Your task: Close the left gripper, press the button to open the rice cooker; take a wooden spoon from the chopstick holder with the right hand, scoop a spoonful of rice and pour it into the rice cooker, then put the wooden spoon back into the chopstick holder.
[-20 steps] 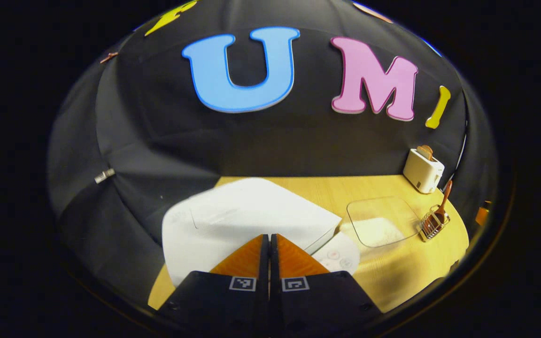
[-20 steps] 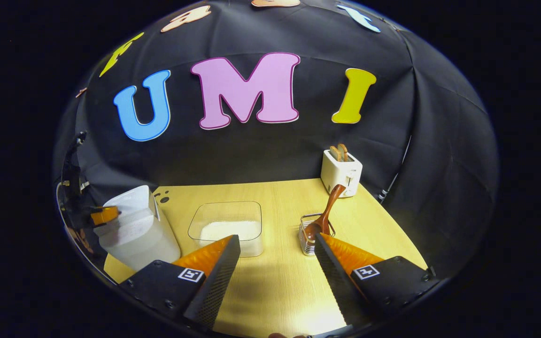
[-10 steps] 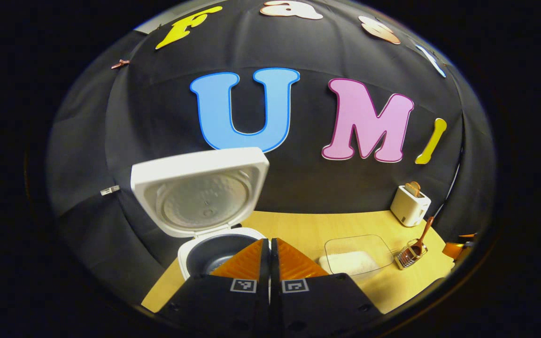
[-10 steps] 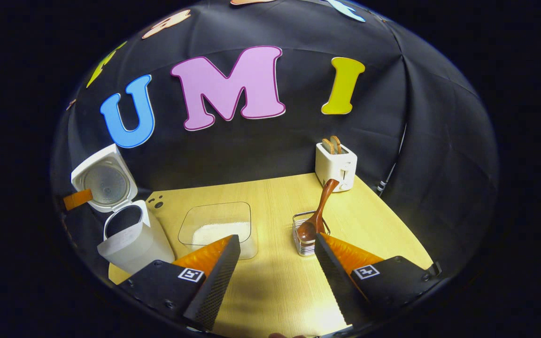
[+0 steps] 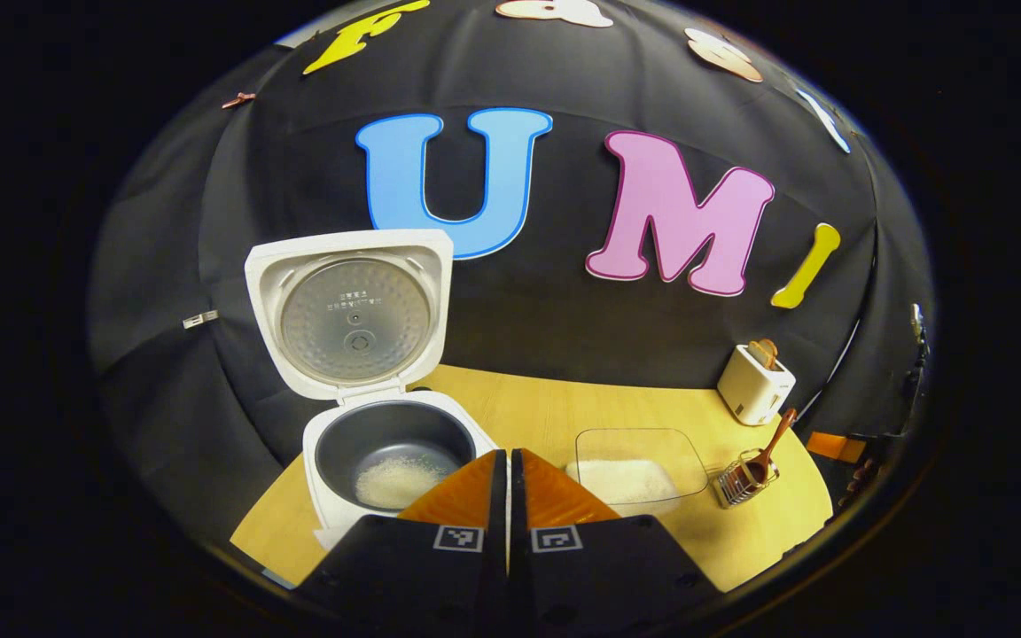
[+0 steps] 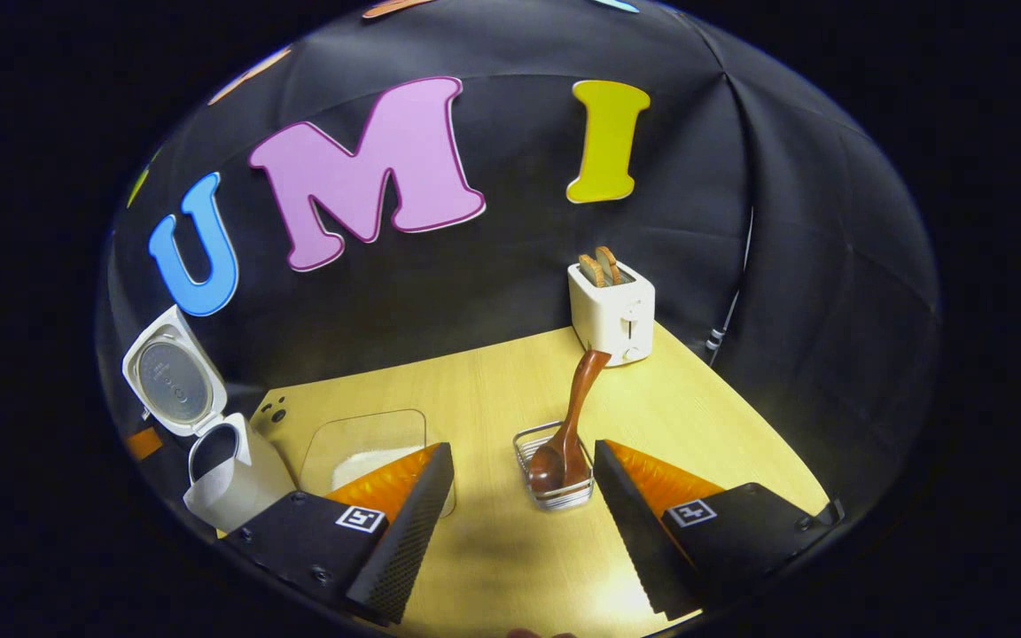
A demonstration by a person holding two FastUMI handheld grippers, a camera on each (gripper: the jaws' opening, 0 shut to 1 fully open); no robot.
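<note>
The white rice cooker point(image 5: 333, 496) stands open, lid point(image 5: 353, 310) upright, with a little rice in its dark inner pot point(image 5: 393, 450). My left gripper point(image 5: 509, 461) is shut and empty, just in front of the cooker's right side. In the right gripper view the cooker point(image 6: 231, 483) is at the far left. A brown wooden spoon point(image 6: 571, 416) leans in the wire chopstick holder point(image 6: 553, 474), bowl down. My right gripper point(image 6: 524, 461) is open, with the holder between and just beyond its fingers. A clear container of rice point(image 6: 364, 443) sits left of it.
A white toaster point(image 6: 612, 306) with bread slices stands at the back of the wooden table point(image 6: 475, 390), near the black cloth wall. In the left gripper view the rice container point(image 5: 635, 465), holder point(image 5: 741, 478) and toaster point(image 5: 754, 385) line up to the right.
The cooker's lid has sprung open and now stands fully upright. My left gripper has drawn back from it, still shut. My right gripper has moved up to the chopstick holder.
</note>
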